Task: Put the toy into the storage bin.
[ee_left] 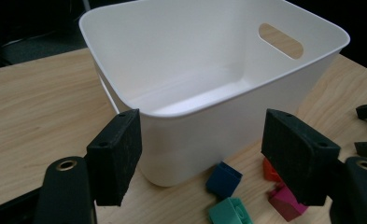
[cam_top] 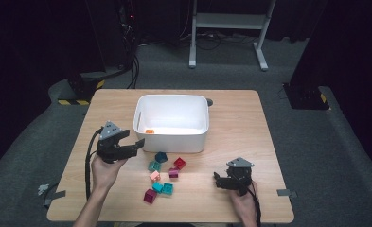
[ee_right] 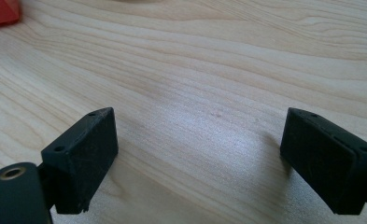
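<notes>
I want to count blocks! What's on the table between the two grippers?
In the high view, a cluster of small colored blocks lies between the left gripper and right gripper, in front of the white bin.

No readable text, labels or numbers.

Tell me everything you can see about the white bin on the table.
The white bin is a rounded-corner rectangular tub, smooth and plastic-looking, with an oval handle slot cut near the rim in one end wall. It stands upright and open-topped on the wooden table, towards the far side. One small orange block lies inside by the near-left corner. Coloured blocks sit just in front of it. The open left gripper is close beside its near-left corner; whether they touch is unclear.
</notes>
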`<action>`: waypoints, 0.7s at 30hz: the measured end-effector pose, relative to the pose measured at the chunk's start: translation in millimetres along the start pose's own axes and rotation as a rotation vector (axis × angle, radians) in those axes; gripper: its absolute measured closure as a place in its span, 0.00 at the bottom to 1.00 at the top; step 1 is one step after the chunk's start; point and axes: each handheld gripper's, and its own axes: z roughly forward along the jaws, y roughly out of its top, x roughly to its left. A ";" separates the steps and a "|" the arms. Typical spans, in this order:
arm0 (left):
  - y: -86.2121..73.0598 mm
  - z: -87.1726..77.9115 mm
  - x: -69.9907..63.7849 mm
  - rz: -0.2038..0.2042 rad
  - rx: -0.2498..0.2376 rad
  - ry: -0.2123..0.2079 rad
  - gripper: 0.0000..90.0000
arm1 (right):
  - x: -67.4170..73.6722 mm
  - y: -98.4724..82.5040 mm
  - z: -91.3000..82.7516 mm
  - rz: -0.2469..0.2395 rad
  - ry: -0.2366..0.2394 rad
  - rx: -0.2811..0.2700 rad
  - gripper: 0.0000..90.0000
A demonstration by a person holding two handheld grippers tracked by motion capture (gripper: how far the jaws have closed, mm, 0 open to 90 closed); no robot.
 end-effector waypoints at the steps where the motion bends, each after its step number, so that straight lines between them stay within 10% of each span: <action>1: -1.7 -0.2 -0.8 -0.002 0.000 -0.002 0.32 | 0.0 0.0 0.0 0.000 0.000 0.000 0.12; 21: -45.4 19.8 -13.9 -0.013 0.098 -0.035 0.32 | 0.0 0.0 0.0 0.000 0.000 0.000 0.12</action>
